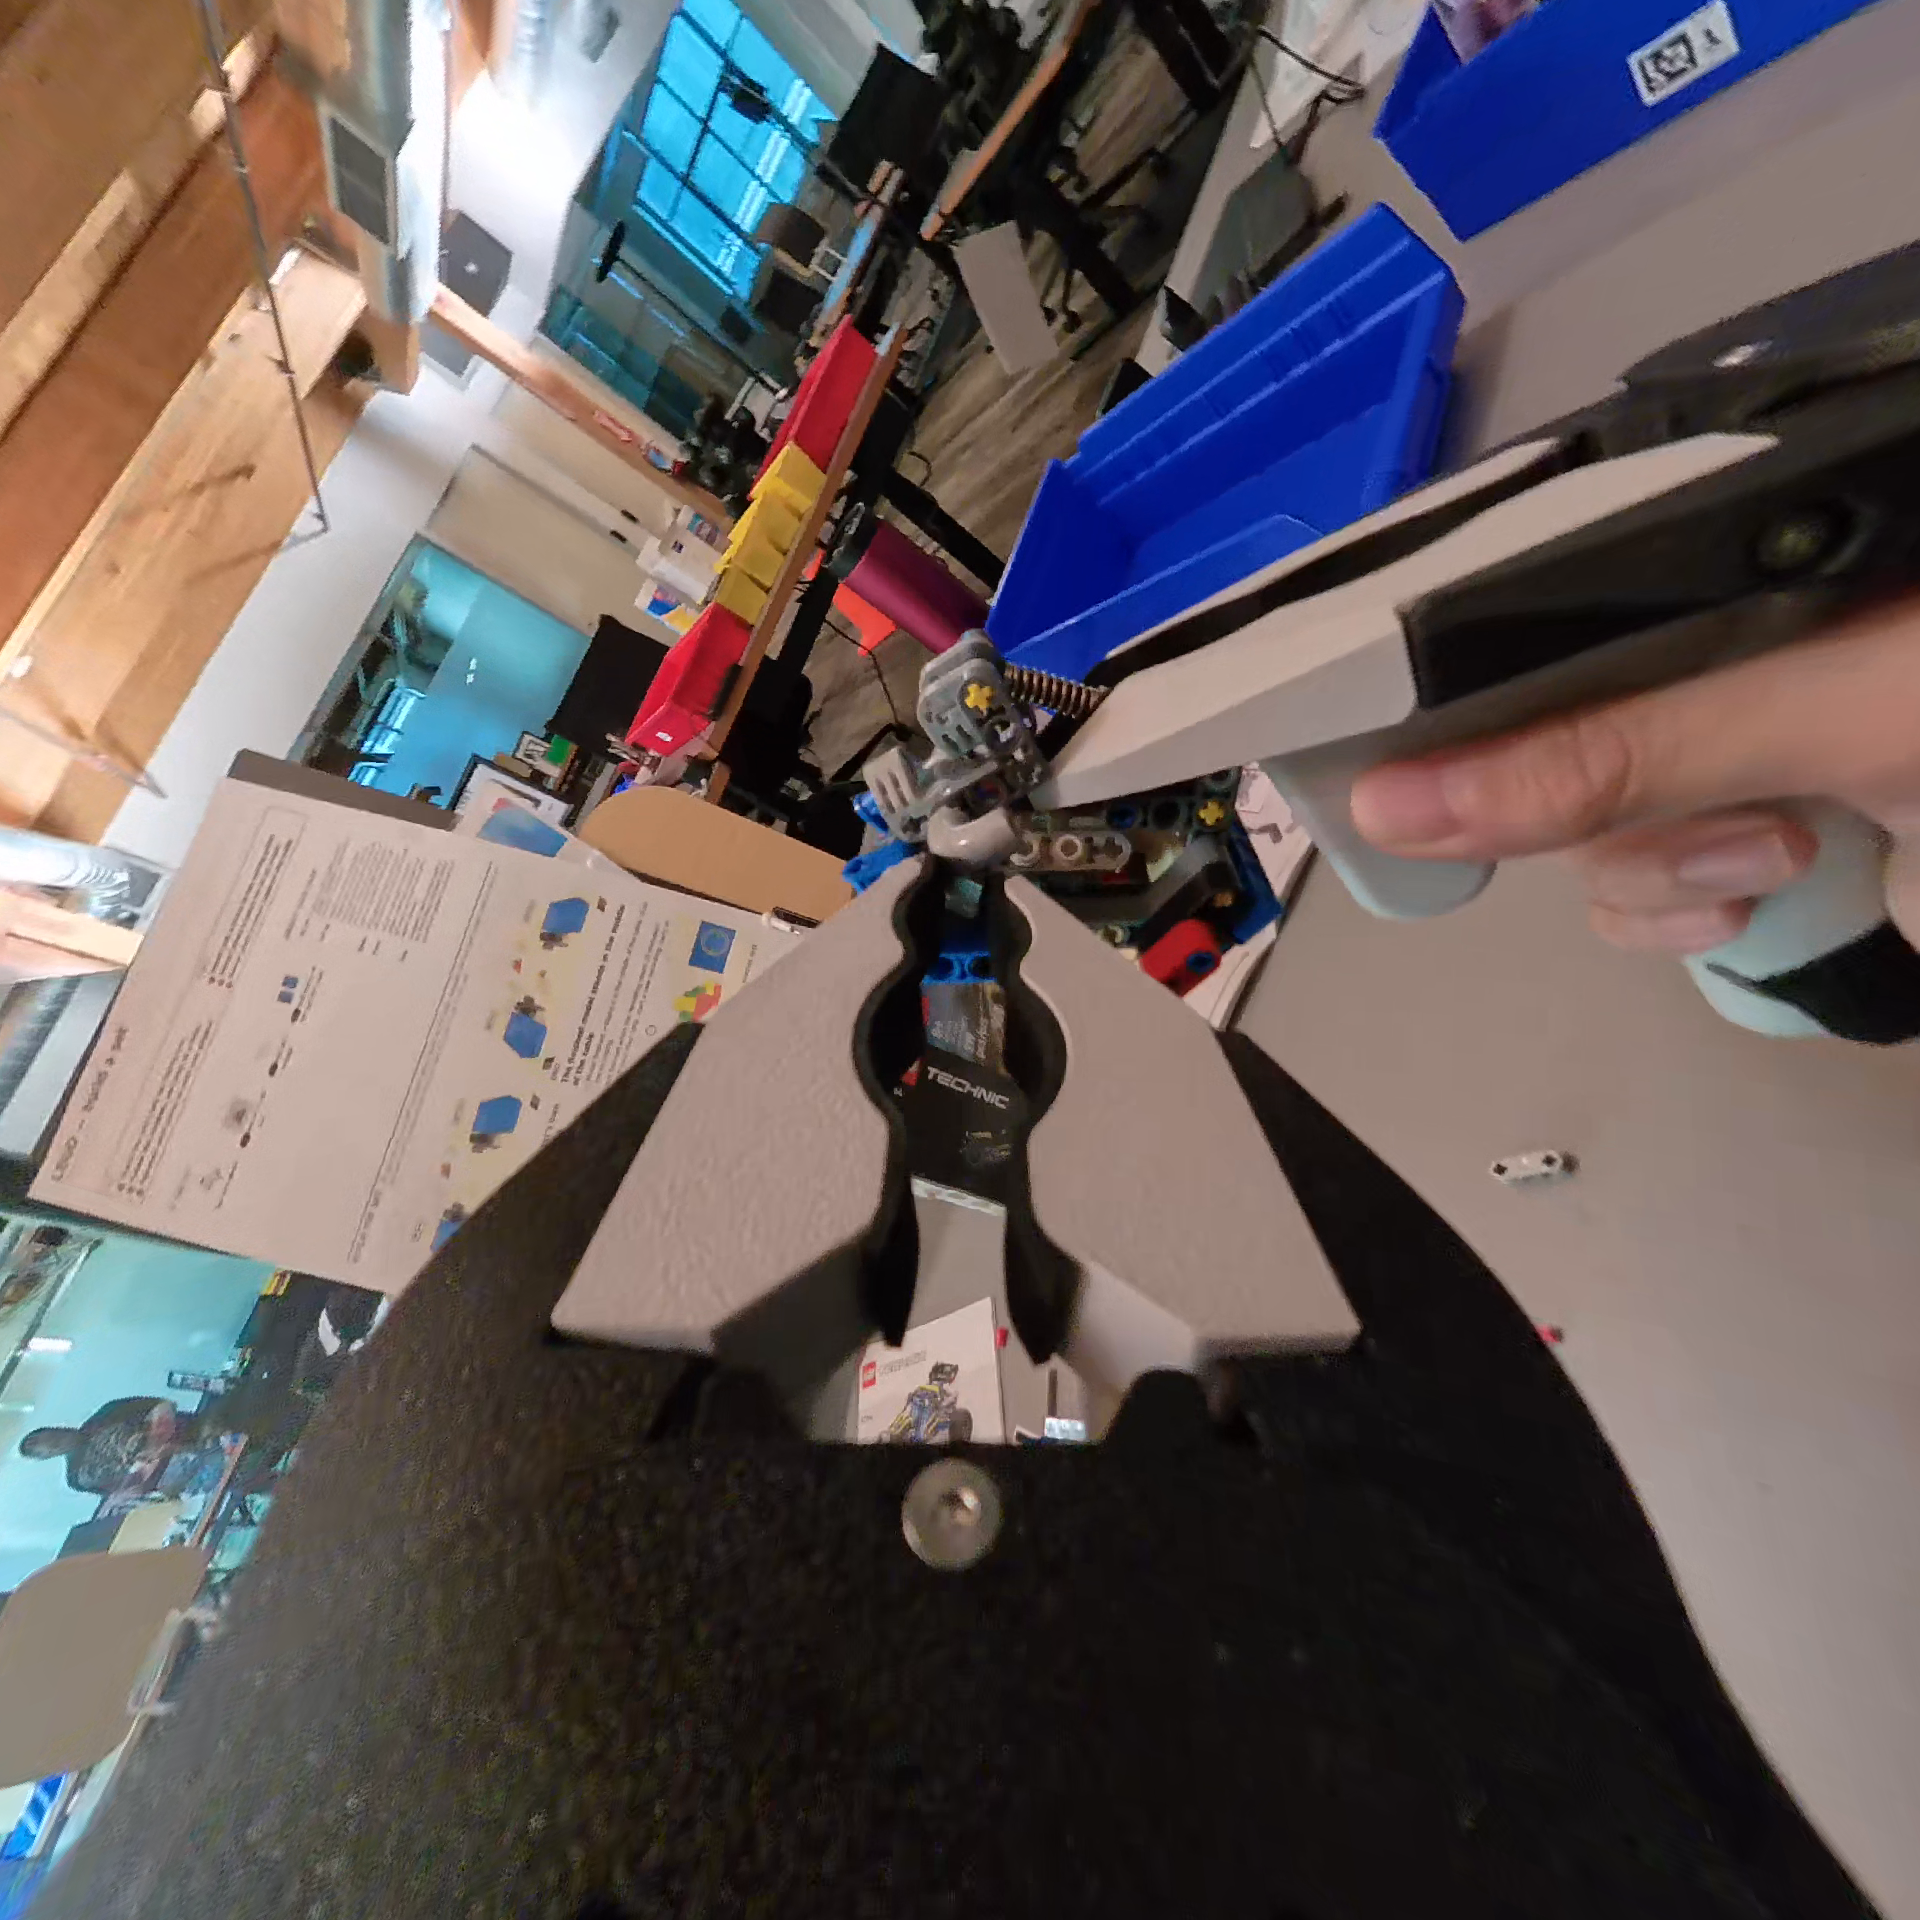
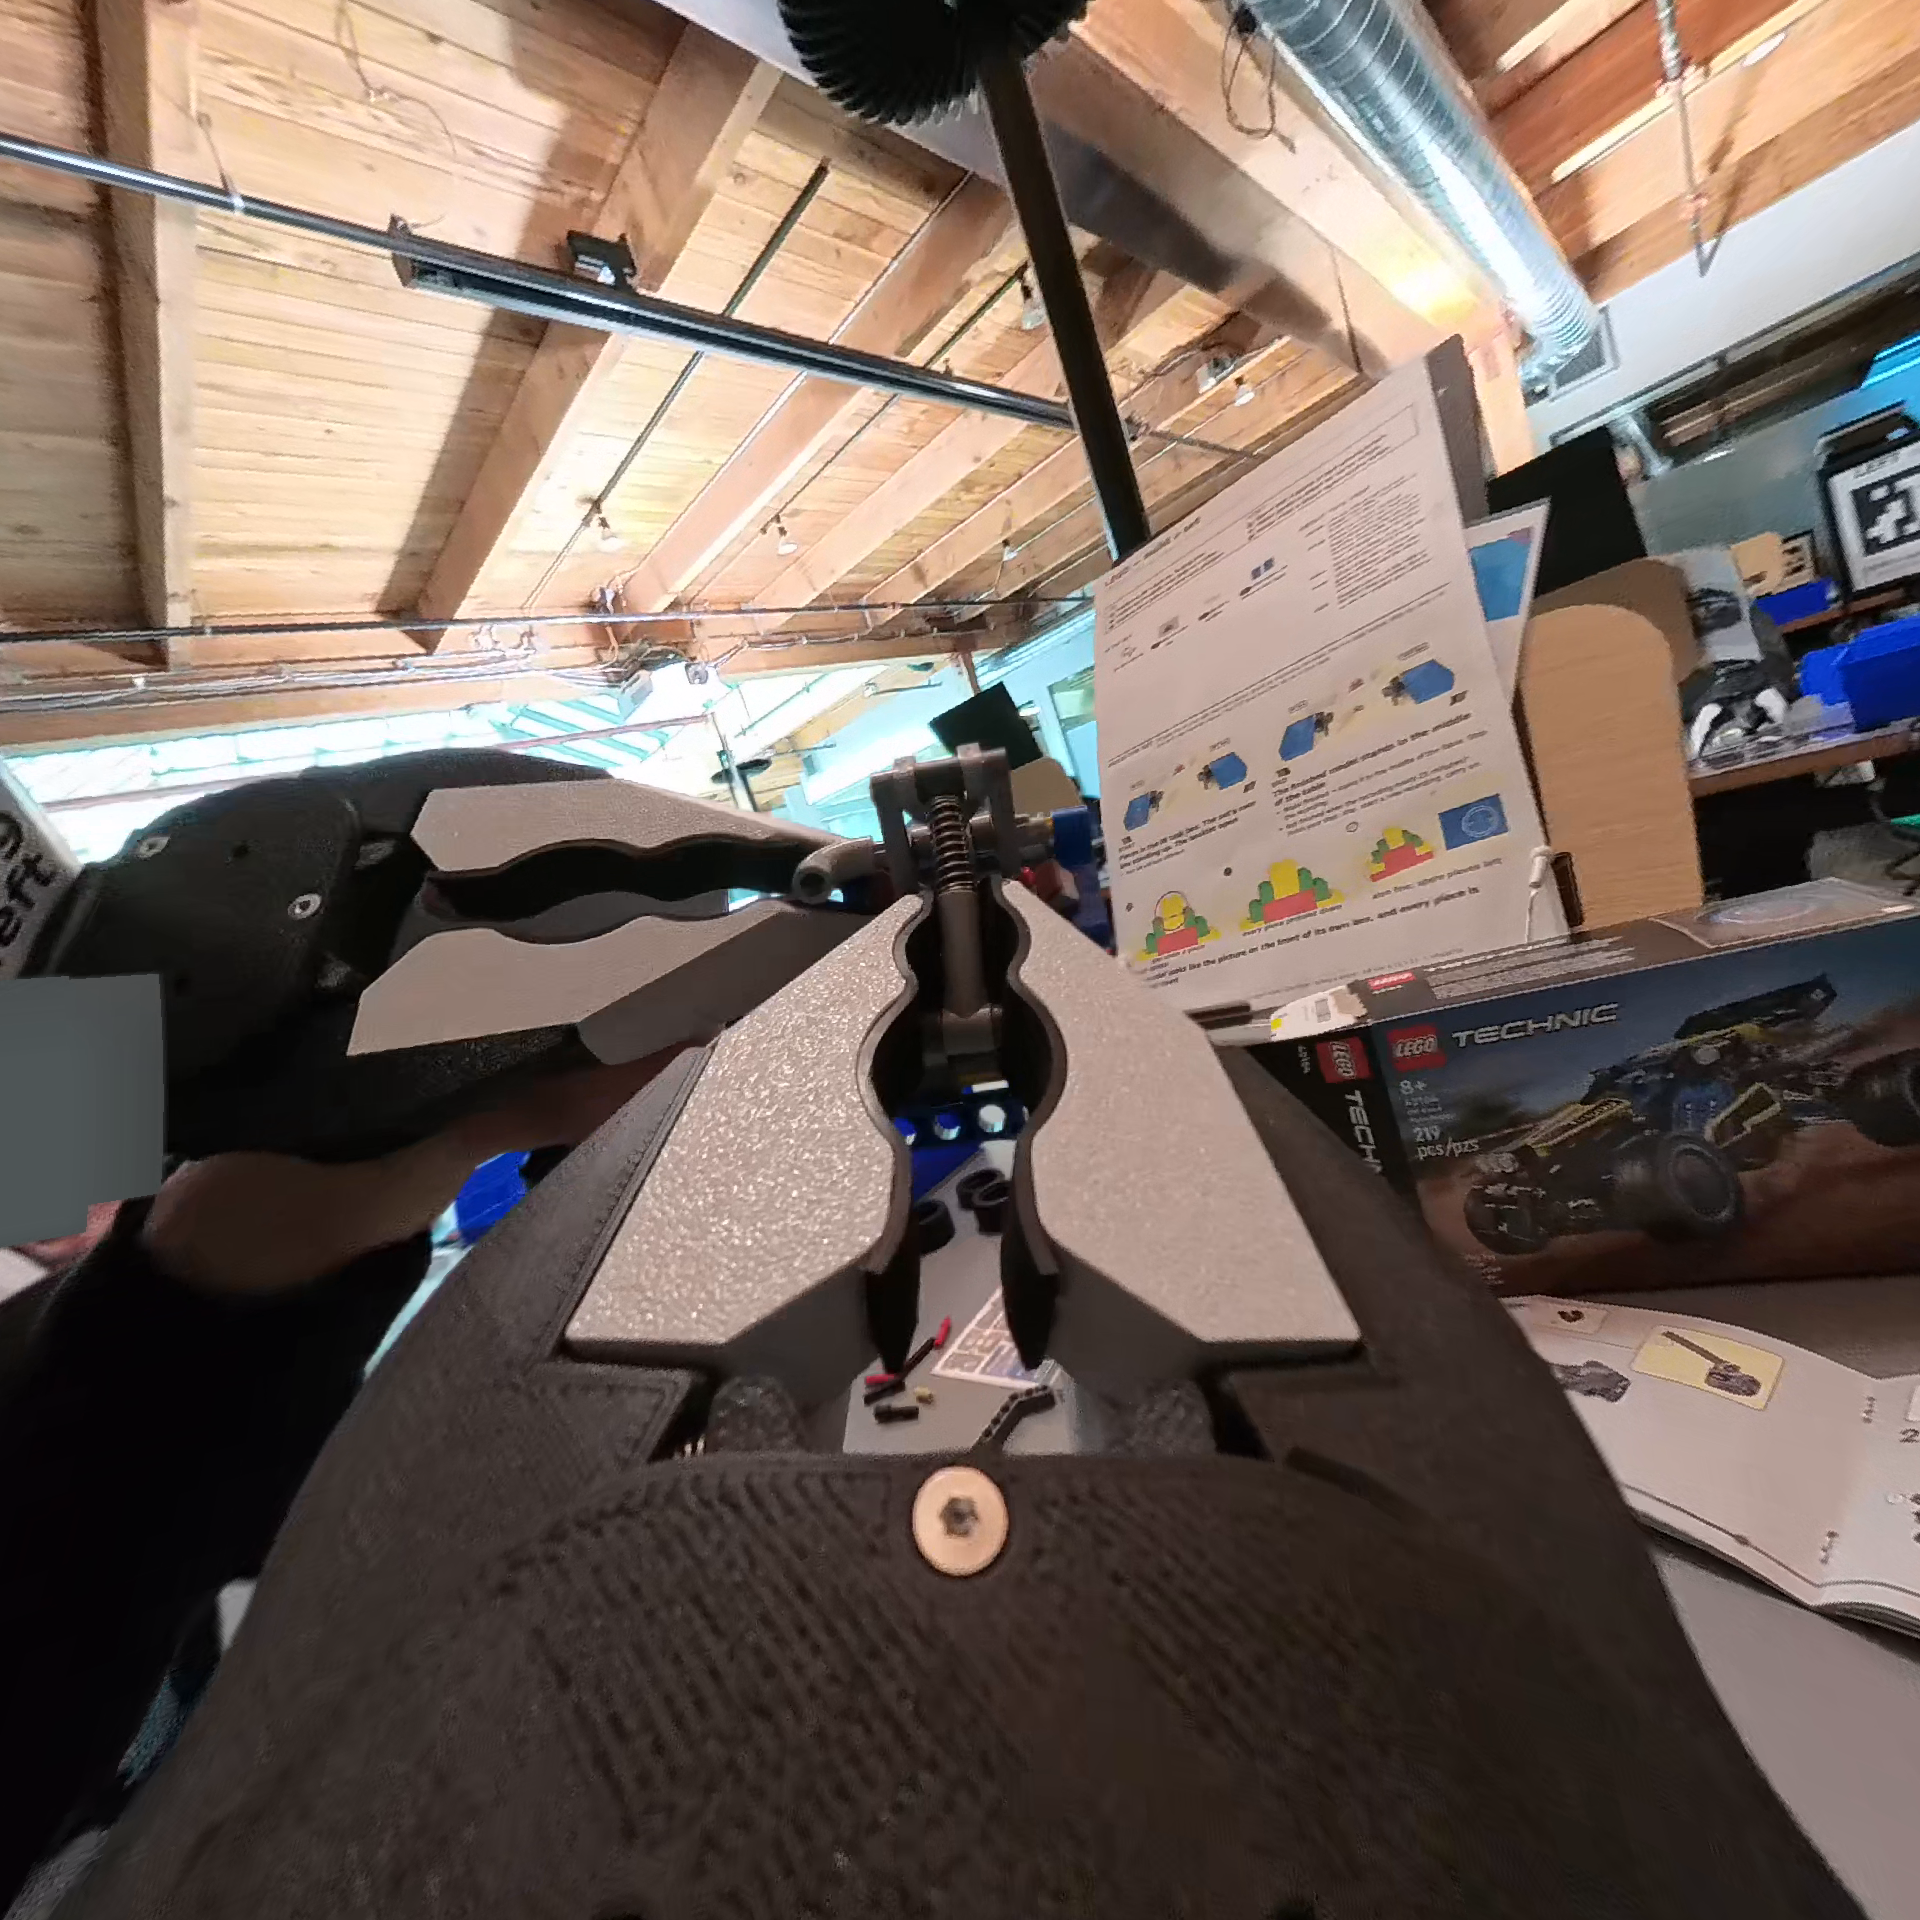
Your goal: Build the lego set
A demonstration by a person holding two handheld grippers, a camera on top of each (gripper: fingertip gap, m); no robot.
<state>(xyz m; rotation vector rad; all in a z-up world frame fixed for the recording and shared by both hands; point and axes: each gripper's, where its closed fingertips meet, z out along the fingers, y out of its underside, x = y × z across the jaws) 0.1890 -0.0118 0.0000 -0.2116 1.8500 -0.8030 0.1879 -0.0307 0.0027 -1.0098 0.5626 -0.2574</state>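
Observation:
A small grey building-toy assembly with a coil-spring shock absorber is held in the air between both grippers. My left gripper is shut on a curved grey tube piece at the assembly's lower end. In the right wrist view it comes in from the left, pinching that tube. My right gripper is shut on the shock absorber's dark shaft. In the left wrist view it reaches in from the right, held by a hand.
Blue bins stand on the grey table. A half-built blue, red and black model lies beyond the tips. A dark toy-set box, an open booklet, an upright instruction sheet, black tyres and a loose grey piece are nearby. The grippers are tip to tip, or close to it.

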